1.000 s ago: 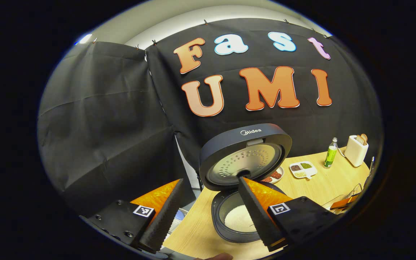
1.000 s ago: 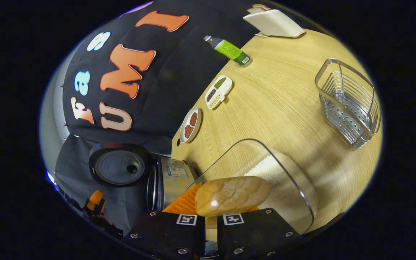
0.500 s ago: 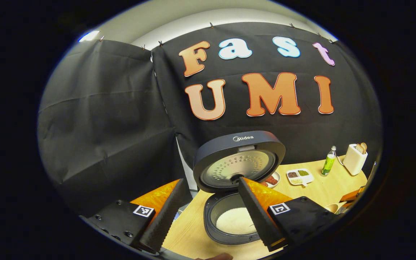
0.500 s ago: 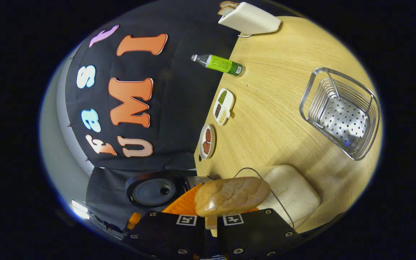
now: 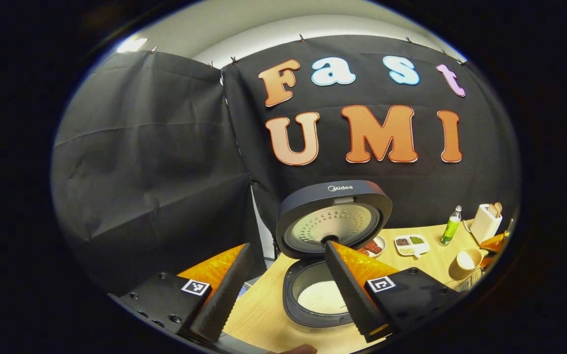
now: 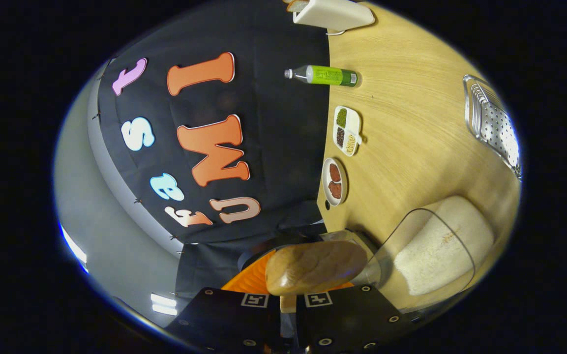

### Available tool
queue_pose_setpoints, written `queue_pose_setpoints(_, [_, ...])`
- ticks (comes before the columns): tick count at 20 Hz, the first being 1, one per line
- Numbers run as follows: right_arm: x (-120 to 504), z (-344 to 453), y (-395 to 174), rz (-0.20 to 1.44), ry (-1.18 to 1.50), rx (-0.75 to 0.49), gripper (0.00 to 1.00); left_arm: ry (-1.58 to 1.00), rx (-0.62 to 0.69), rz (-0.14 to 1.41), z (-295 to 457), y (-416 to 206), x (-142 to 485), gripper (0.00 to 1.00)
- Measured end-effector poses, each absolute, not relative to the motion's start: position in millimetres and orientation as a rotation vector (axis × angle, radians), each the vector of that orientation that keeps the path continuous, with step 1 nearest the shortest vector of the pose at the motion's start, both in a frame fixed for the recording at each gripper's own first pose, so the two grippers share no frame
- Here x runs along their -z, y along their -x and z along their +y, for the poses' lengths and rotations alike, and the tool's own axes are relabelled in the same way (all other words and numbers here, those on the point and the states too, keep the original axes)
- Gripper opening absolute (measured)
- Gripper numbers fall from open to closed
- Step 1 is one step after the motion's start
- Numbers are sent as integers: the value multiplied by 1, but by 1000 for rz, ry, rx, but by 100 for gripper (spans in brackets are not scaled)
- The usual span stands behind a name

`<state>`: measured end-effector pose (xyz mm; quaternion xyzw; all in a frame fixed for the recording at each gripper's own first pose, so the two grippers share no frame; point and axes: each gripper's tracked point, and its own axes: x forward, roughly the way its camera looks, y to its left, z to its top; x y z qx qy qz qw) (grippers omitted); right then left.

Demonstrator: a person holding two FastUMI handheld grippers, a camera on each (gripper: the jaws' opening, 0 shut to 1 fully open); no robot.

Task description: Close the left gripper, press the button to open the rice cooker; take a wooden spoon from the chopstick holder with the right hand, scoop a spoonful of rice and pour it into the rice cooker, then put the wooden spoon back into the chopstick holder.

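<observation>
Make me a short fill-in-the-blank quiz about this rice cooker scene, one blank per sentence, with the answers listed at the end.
1. The lid of the rice cooker stands ____.
2. The right gripper is shut on the handle of a wooden ____.
3. The fingers of the left gripper are spread ____, with nothing between them.
4. The clear container on the table holds white ____.

Missing words: open; spoon; apart; rice

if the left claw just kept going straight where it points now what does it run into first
Most likely the raised lid of the open rice cooker: it sits straight ahead between the open left claw fingers, above the pot of rice. Depth is hard to judge, so the claw might pass beside it to the black cloth wall.
</observation>
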<state>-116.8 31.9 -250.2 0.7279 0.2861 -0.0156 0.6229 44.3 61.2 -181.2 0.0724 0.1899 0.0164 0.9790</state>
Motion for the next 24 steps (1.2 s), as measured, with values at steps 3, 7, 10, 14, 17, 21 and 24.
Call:
queue_pose_setpoints(3, [234,58,96,670,-1702,-25,12,-147,-57,363,75,-36,175,94])
queue_pose_setpoints(7, [231,91,74,727,-1646,-69,12,-151,-99,346,99,-25,169,99])
queue_pose_setpoints(10, [233,110,56,757,-1616,-86,12,-145,-139,348,119,-18,171,100])
queue_pose_setpoints(14, [241,131,40,803,-1500,-77,12,-148,-192,355,149,-4,180,100])
queue_pose_setpoints(17, [244,144,28,823,-1406,-73,12,-146,-231,370,170,6,185,94])
queue_pose_setpoints(21, [251,160,9,831,-1251,-67,12,-144,-266,383,180,15,183,100])
queue_pose_setpoints(24, [248,175,-3,823,-1124,-83,12,-152,-282,380,186,20,183,100])
